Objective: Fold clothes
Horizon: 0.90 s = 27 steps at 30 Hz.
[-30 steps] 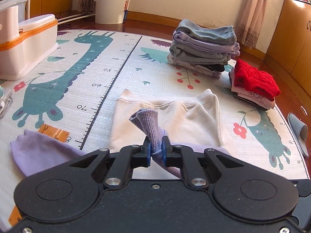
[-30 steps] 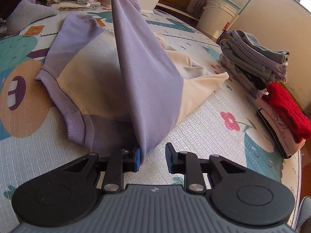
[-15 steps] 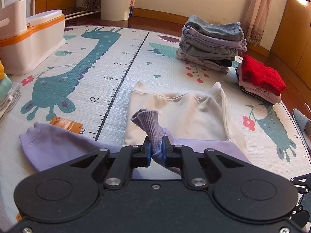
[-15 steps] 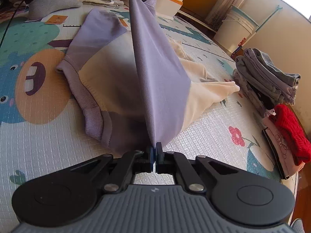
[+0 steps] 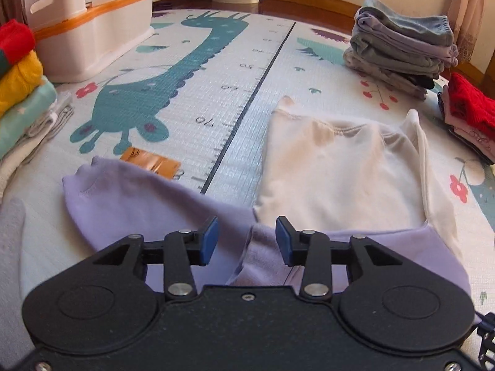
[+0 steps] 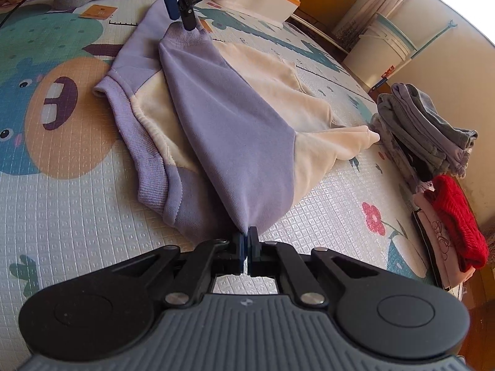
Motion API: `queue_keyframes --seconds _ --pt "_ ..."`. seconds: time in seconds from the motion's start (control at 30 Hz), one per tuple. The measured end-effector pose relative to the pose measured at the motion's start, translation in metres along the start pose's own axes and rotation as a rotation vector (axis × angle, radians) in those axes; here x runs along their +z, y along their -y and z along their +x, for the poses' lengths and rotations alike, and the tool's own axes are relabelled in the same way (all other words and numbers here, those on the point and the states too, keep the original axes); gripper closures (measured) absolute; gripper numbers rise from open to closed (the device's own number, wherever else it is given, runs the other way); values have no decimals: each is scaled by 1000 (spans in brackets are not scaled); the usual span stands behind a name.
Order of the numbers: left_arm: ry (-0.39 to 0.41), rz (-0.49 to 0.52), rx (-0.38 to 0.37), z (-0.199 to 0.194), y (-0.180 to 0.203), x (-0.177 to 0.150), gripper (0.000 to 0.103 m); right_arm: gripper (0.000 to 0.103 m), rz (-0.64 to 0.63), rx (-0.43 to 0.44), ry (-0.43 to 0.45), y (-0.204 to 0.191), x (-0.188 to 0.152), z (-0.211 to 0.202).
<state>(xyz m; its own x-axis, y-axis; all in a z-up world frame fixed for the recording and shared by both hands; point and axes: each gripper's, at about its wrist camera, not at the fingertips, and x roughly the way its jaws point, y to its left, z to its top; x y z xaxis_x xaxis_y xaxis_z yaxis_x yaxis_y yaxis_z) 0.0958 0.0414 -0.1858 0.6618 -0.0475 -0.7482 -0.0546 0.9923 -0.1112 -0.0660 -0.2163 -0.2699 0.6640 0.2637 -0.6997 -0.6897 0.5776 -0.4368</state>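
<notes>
A cream sweatshirt (image 5: 340, 170) with lilac sleeves lies flat on the play mat (image 5: 185, 92). One lilac sleeve (image 6: 229, 117) is laid across the cream body (image 6: 263, 71). Its ribbed cuff (image 6: 185, 35) rests just under my left gripper (image 5: 246, 241), which is open with the cuff (image 5: 263, 253) loose below its blue pads. That left gripper (image 6: 179, 3) also shows at the top of the right wrist view. My right gripper (image 6: 246, 244) is shut on the sleeve's near end, low over the mat. The other lilac sleeve (image 5: 123, 191) spreads out to the left.
A grey folded stack (image 5: 399, 52) and a red-topped stack (image 5: 470, 117) sit at the far right. Yellow and mint folded clothes (image 5: 21, 99) are stacked at the left. A white and orange box (image 5: 92, 31) stands behind, a white bucket (image 6: 380, 52) by the wall. An orange tag (image 5: 148, 160) lies on the mat.
My left gripper has opened and let go of the cuff, and the sleeve has come down onto the cream body. My right gripper closed on the sleeve's near end.
</notes>
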Motion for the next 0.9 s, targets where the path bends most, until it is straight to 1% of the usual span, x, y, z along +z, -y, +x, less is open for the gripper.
queue_keyframes --seconds 0.03,0.07,0.1,0.13,0.2,0.27,0.3,0.33,0.4,0.57,0.6,0.7,0.73,0.77,0.9 --pt "9 -3 -62 4 13 15 63 100 3 -1 2 0 0 -1" --pt "13 -12 -148 9 28 31 62 100 7 -2 5 0 -1 -1" --pt "3 -10 -229 18 45 47 55 100 7 -3 6 0 -2 -1" --pt "-23 4 -294 30 63 61 50 100 7 -5 7 0 -2 -1" --pt "-81 40 -403 59 100 86 50 100 13 -2 11 1 -3 -1" --pt "-144 94 -437 93 132 107 49 99 19 1 13 2 -3 -1" --pt "-183 115 -442 110 144 114 49 99 22 3 15 2 -4 0" --pt "-224 133 -444 127 154 122 49 99 24 5 16 2 -4 -1" --pt "-309 176 -420 159 172 133 50 99 27 8 18 2 -4 -1" --pt "-330 32 -491 180 156 126 51 99 40 17 22 2 -6 -4" --pt "-332 1 -507 184 153 125 54 99 43 19 22 2 -7 -4" --pt "-338 -94 -552 195 142 119 86 99 44 25 25 2 -7 -5" --pt "-340 -125 -567 199 138 118 94 99 45 28 25 2 -7 -5" --pt "-342 -157 -582 202 135 116 100 99 46 30 26 2 -7 -4" --pt "-349 -284 -641 217 120 109 100 99 49 40 25 3 -7 -4"
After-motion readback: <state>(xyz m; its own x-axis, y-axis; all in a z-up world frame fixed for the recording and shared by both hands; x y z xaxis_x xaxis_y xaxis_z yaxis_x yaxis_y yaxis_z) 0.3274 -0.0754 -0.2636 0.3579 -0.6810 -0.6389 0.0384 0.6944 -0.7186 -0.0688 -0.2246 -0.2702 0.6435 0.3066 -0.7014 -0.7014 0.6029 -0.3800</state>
